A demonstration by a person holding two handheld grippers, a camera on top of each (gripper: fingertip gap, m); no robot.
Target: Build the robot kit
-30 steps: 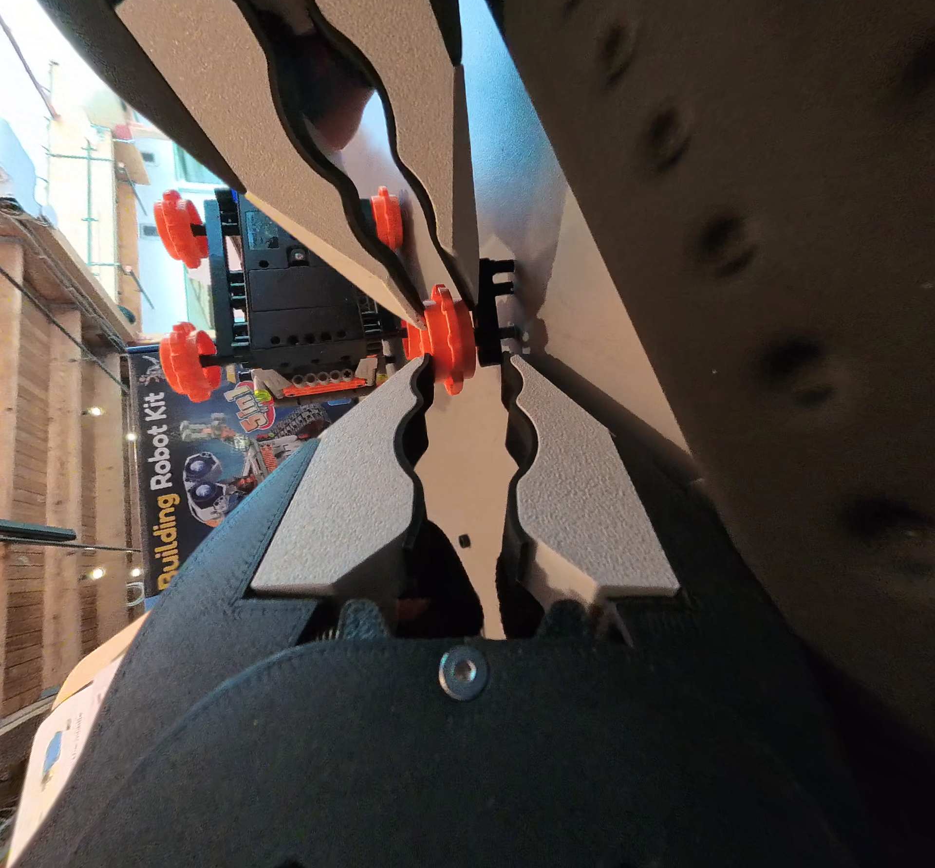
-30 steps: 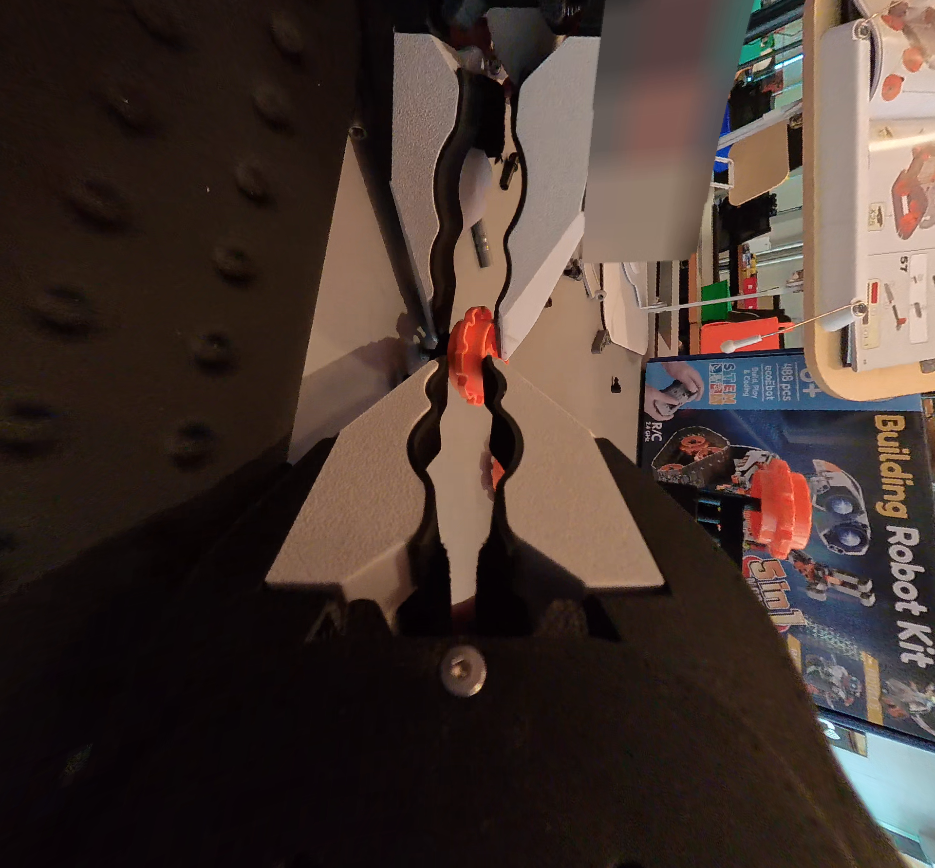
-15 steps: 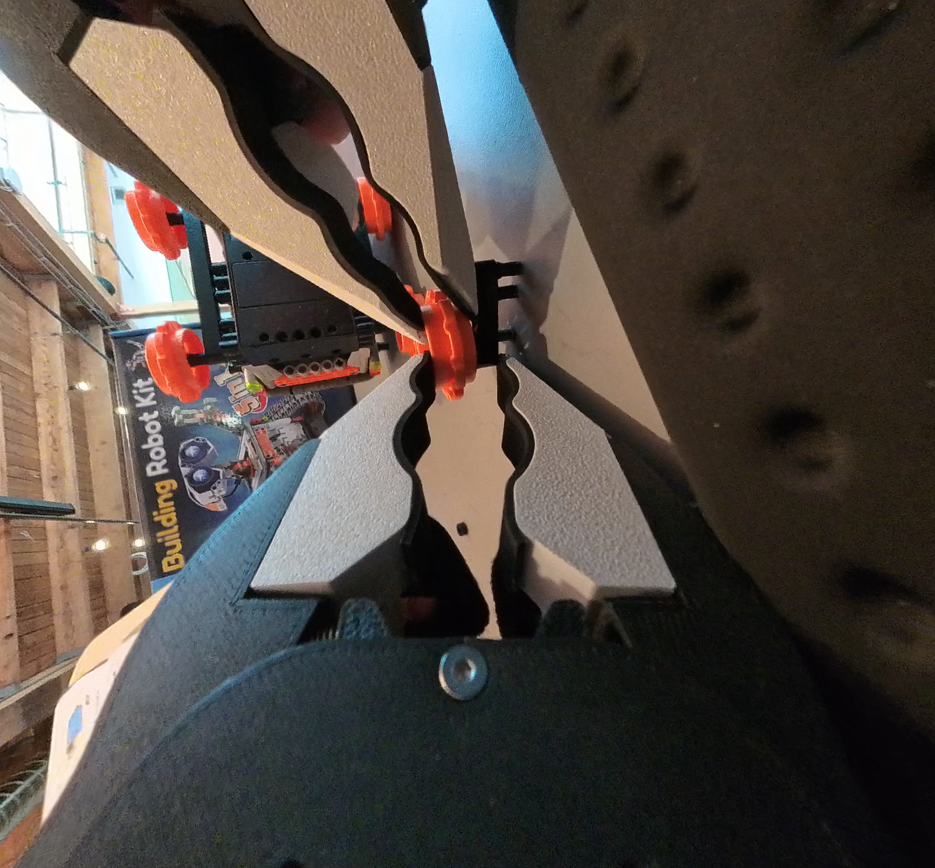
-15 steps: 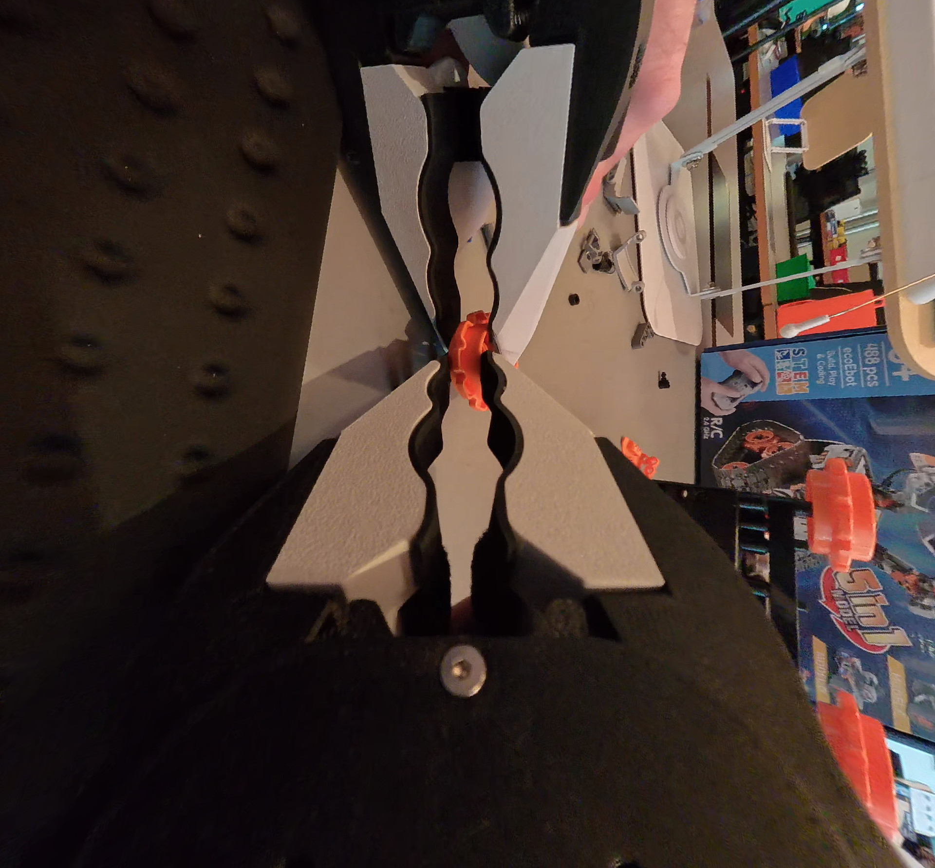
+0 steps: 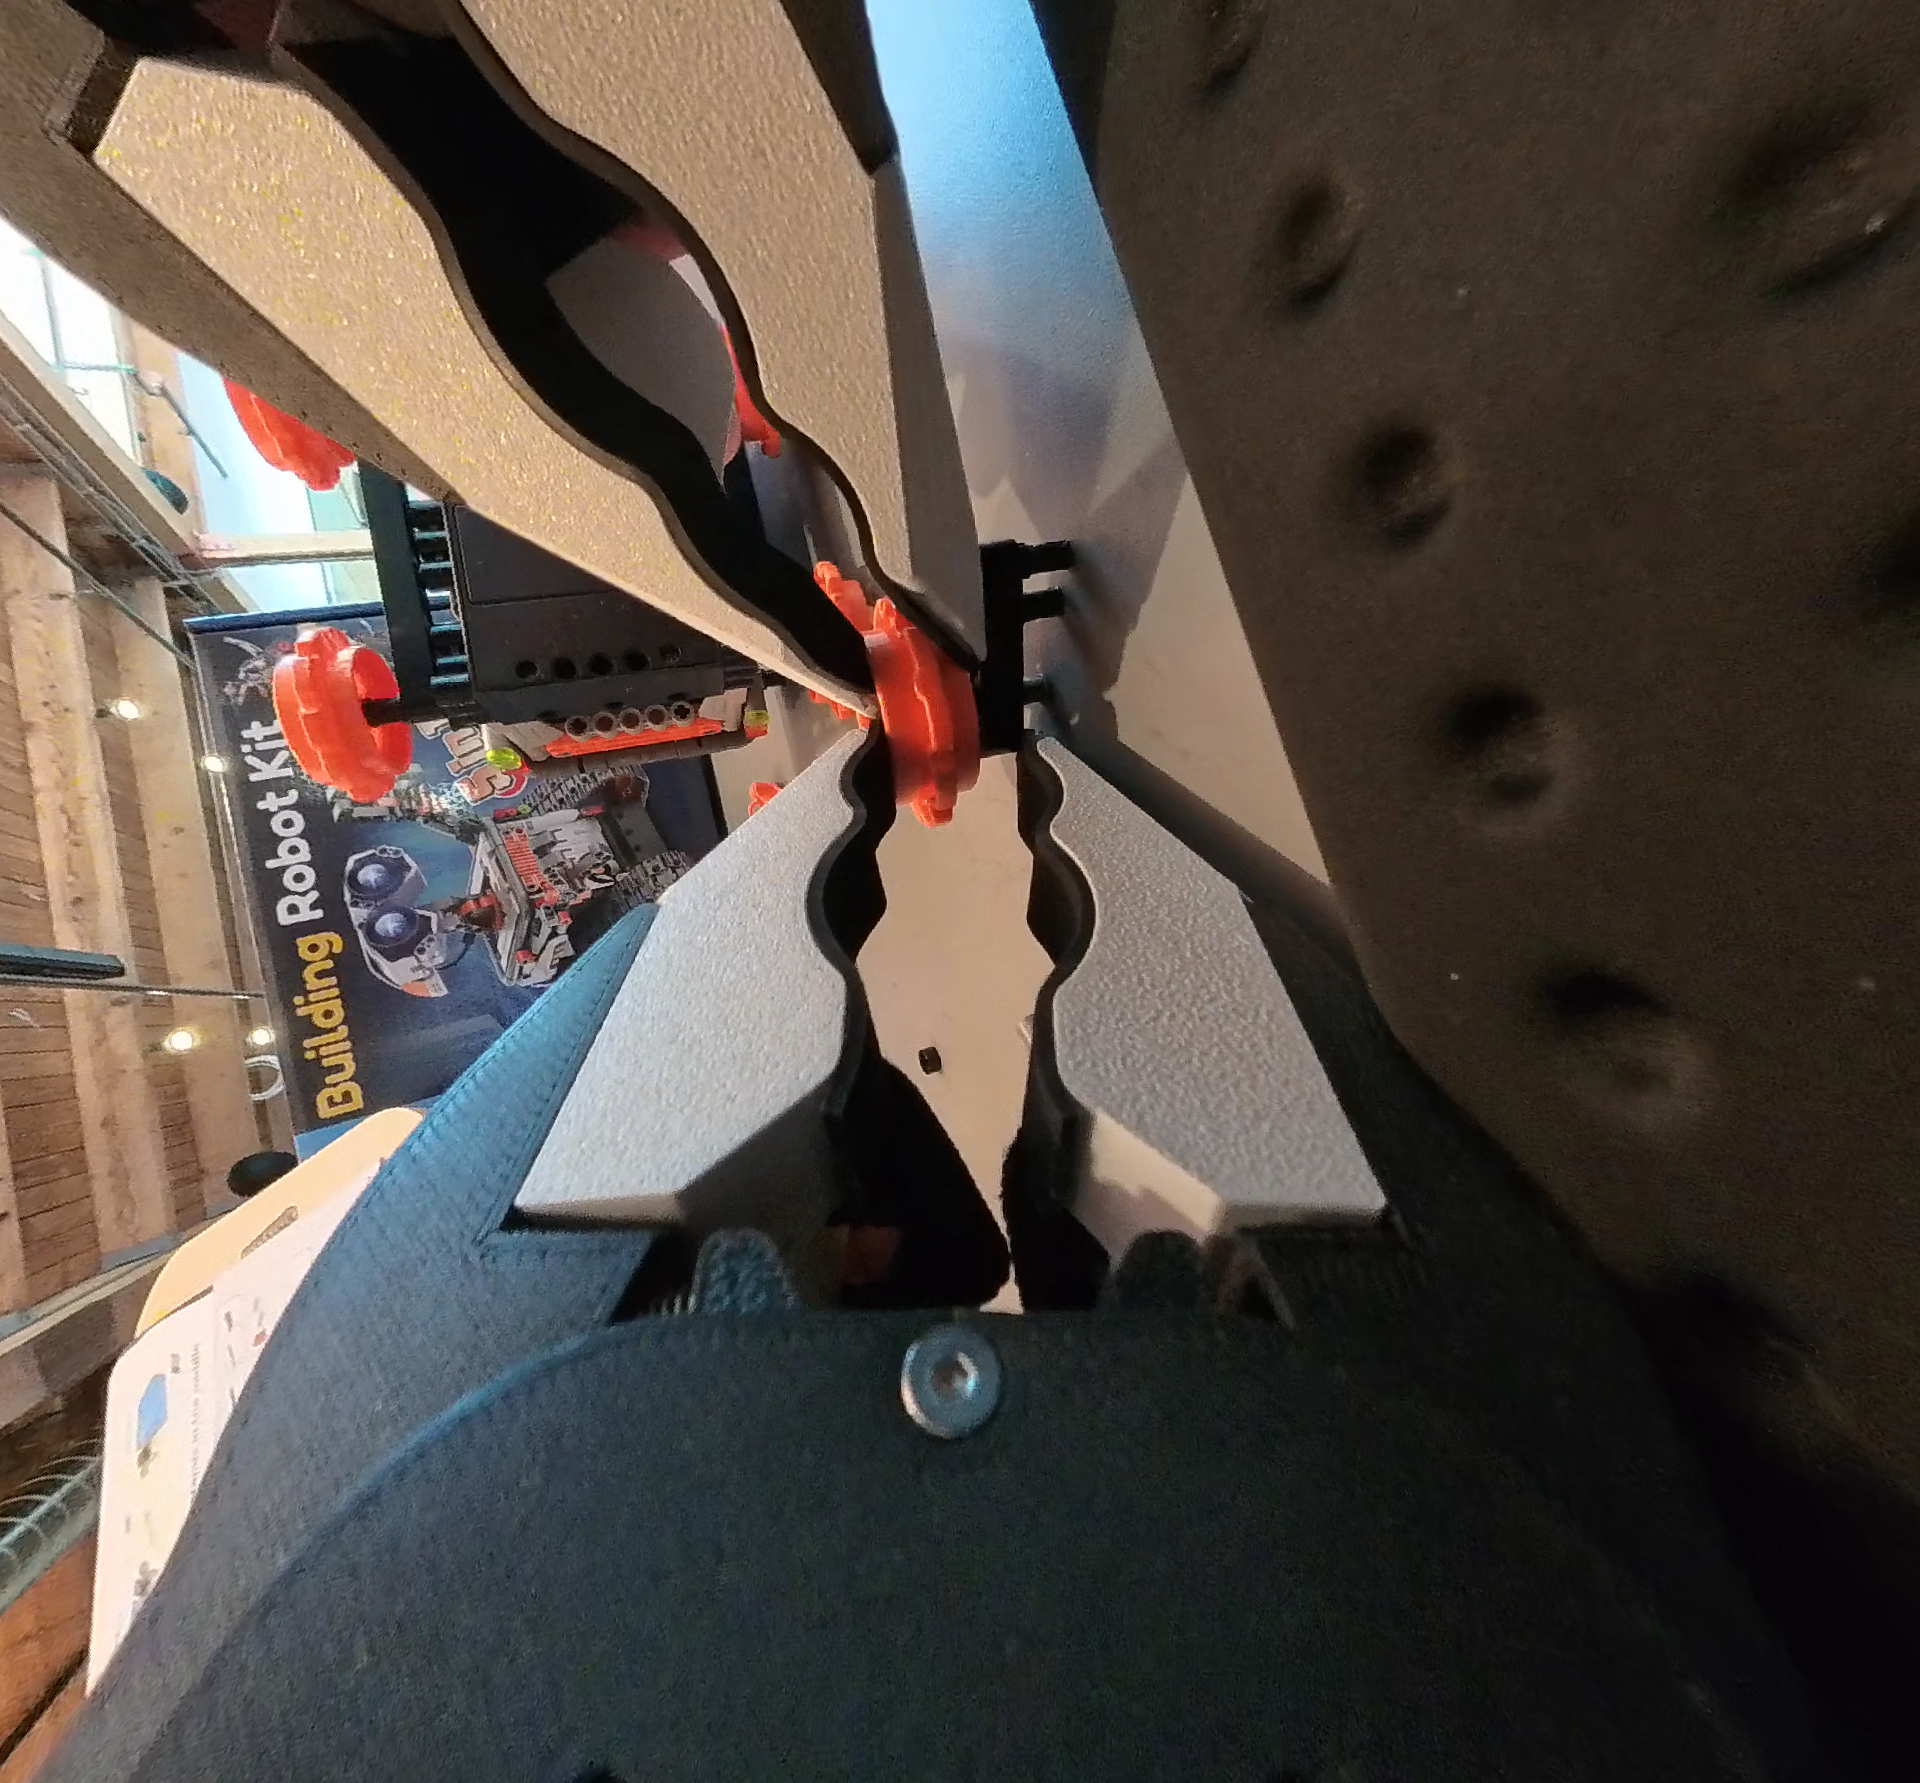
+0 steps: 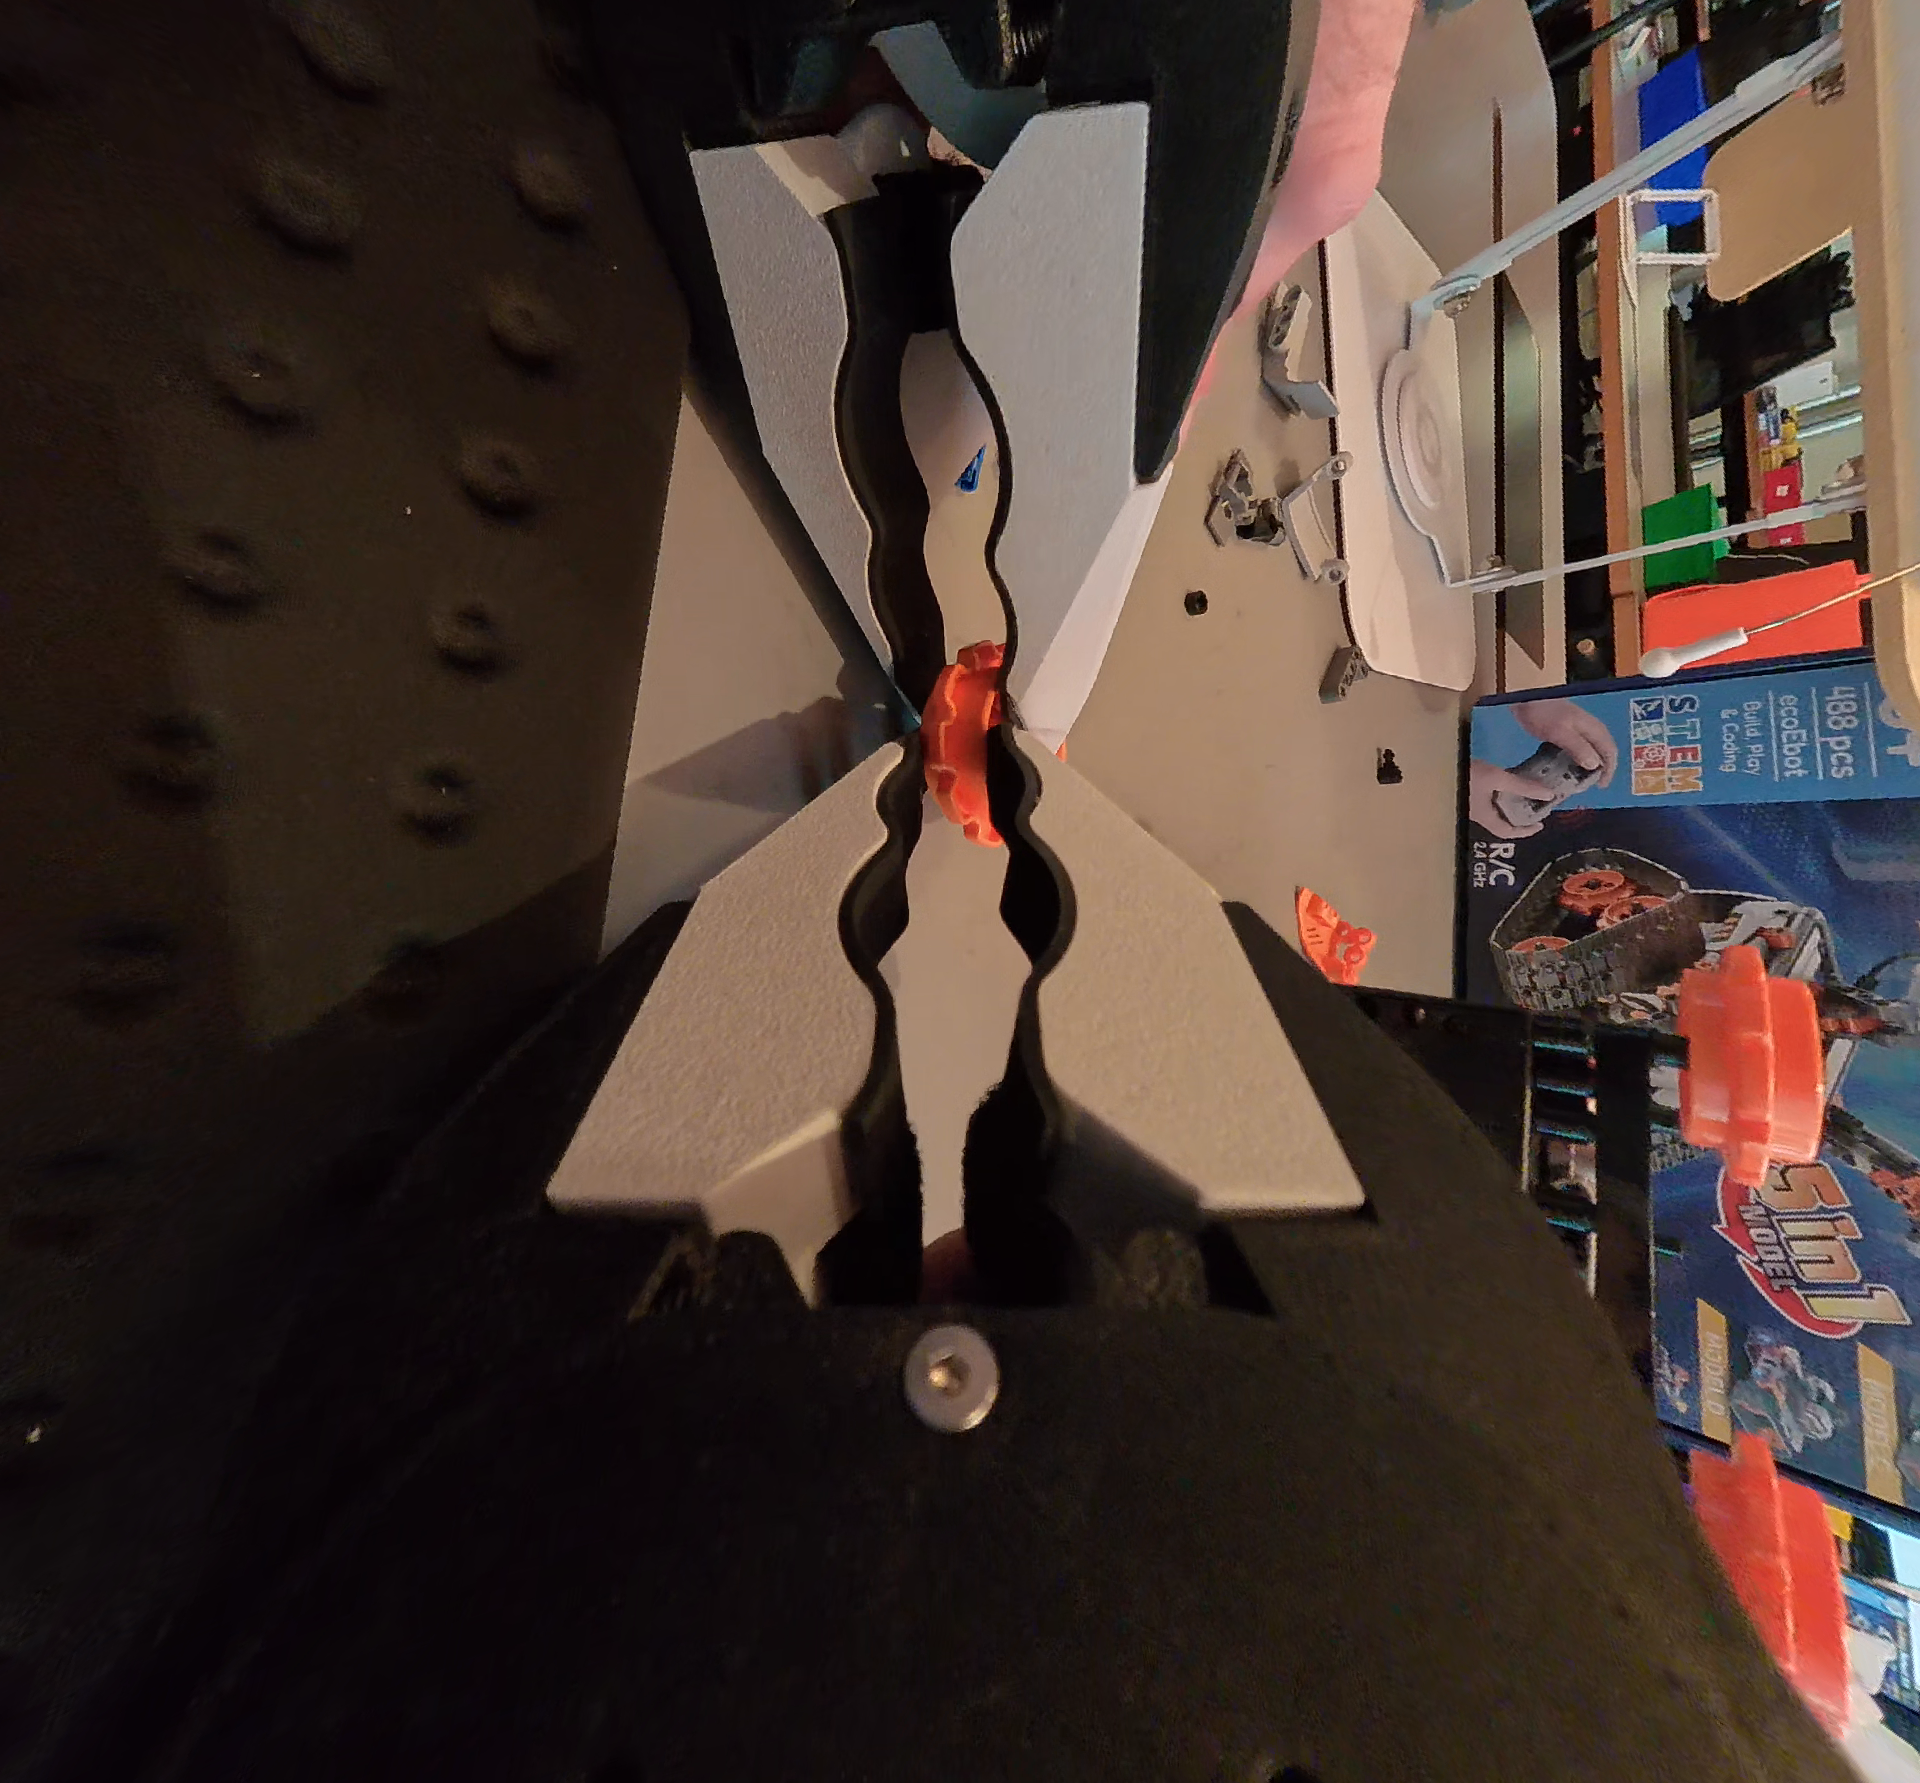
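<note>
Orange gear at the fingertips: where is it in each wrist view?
Left wrist view: orange gear centre, just above the left gripper, next to a black pin part.
Right wrist view: orange gear centre, pinched at the tips of the right gripper.
Shared landmark: blue kit box, left edge there, right edge here.

Dim warm light, deep foreground shadows, fisheye-bent edges, blurred near surfaces
</note>
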